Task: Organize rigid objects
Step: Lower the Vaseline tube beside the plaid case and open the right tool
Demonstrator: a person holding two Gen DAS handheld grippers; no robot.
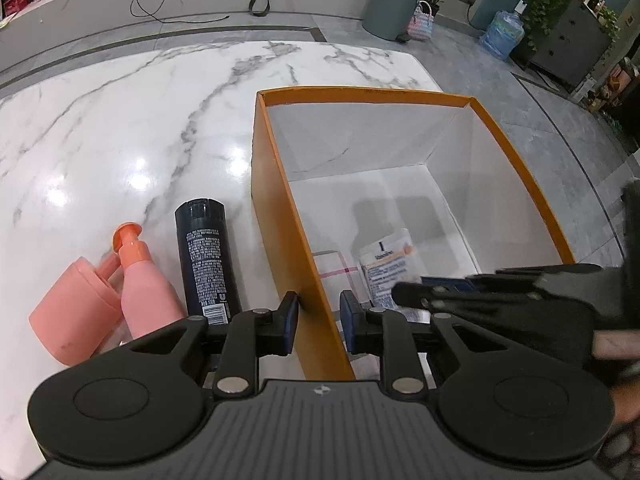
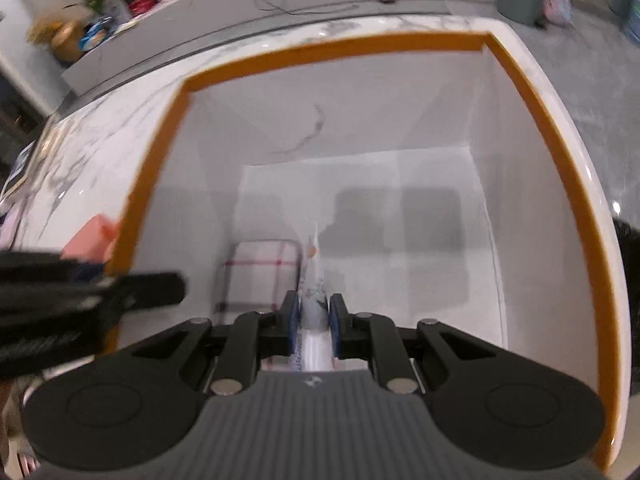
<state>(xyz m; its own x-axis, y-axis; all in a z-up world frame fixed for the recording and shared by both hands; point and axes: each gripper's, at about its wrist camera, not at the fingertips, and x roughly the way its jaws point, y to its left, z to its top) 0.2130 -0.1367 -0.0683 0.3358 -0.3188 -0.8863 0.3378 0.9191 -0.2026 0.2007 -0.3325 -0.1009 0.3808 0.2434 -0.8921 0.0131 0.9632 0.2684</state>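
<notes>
An orange box (image 1: 280, 216) with a white inside stands on the marble table. My left gripper (image 1: 319, 322) straddles its near left wall, one finger outside and one inside; the jaws do not touch the wall. My right gripper (image 2: 313, 322) is inside the box (image 2: 156, 168), shut on a white tube with blue print (image 2: 314, 280), also seen in the left wrist view (image 1: 390, 264). A clear container with red lines (image 2: 260, 264) lies on the box floor. Left of the box lie a dark blue bottle (image 1: 206, 256), a pink pump bottle (image 1: 142, 280) and a pink cup (image 1: 74, 312).
The marble table (image 1: 120, 128) stretches left of and behind the box. On the floor beyond it stand a grey bin (image 1: 394, 0), a water jug (image 1: 504, 32) and a dark cabinet with plants (image 1: 568, 36).
</notes>
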